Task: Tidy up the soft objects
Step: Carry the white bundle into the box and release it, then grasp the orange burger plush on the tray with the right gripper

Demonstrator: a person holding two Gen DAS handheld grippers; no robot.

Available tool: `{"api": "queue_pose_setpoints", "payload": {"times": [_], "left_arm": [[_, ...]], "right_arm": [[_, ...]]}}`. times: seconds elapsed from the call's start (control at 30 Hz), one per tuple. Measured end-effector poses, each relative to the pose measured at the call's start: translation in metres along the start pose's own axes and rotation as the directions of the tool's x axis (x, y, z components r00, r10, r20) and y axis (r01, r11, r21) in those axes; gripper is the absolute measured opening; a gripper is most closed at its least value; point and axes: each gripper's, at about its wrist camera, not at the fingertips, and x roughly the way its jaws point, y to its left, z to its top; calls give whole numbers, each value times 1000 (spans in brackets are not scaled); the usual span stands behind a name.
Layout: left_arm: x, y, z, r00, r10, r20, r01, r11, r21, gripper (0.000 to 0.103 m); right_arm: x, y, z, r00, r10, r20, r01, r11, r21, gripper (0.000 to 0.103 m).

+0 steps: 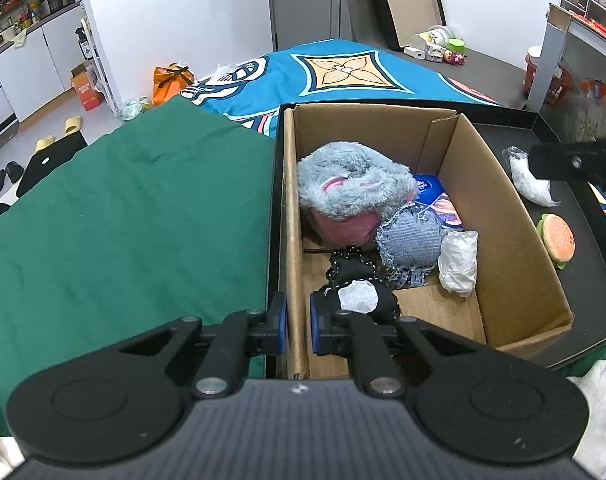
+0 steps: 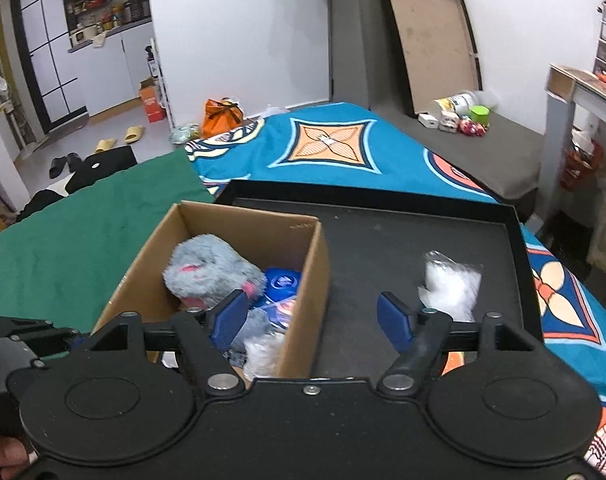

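Left wrist view: the left gripper [image 1: 298, 326] is clenched on the cardboard box's [image 1: 515, 236] wall. The right gripper [image 2: 311, 318] gapes empty; a blurred white bag [image 2: 449, 284], probably stuffing, lies on the black tray [image 2: 383, 248].

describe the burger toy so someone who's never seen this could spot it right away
Find the black tray holding the cardboard box. On the bare tray floor just outside the box's right wall lies the burger toy. It is round with a tan bun and green edge, unlike the white plastic-wrapped bundle farther back.
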Motion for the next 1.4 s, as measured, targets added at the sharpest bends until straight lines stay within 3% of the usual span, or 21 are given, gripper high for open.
{"api": "queue_pose_setpoints", "payload": {"times": [0.5, 0.67, 0.87, 1.0, 1.4], "left_arm": [[2, -9, 6, 999, 35, -7, -35, 999, 20, 16], [2, -13, 8, 999, 50, -11, -50, 998, 29, 36], [2, -20, 12, 997, 79, -2, -78, 996, 40, 53], [4, -25, 15, 995, 104, -1, -104, 993, 49, 58], [13, -42, 21, 991, 134, -7, -133, 987, 95, 68]], "right_arm": [[6, -29, -9, 999, -35, -15, 35, 998, 50, 75], [9, -41, -16, 999, -37, -28, 39, 996, 74, 77], [16, -59, -25, 998, -39, -54, 45, 992, 114, 80], [20, -69, -30, 997, -47, -67, 55, 990, 130, 85], [38, -93, -43, 993, -40, -113, 58, 987, 153, 85]]}}
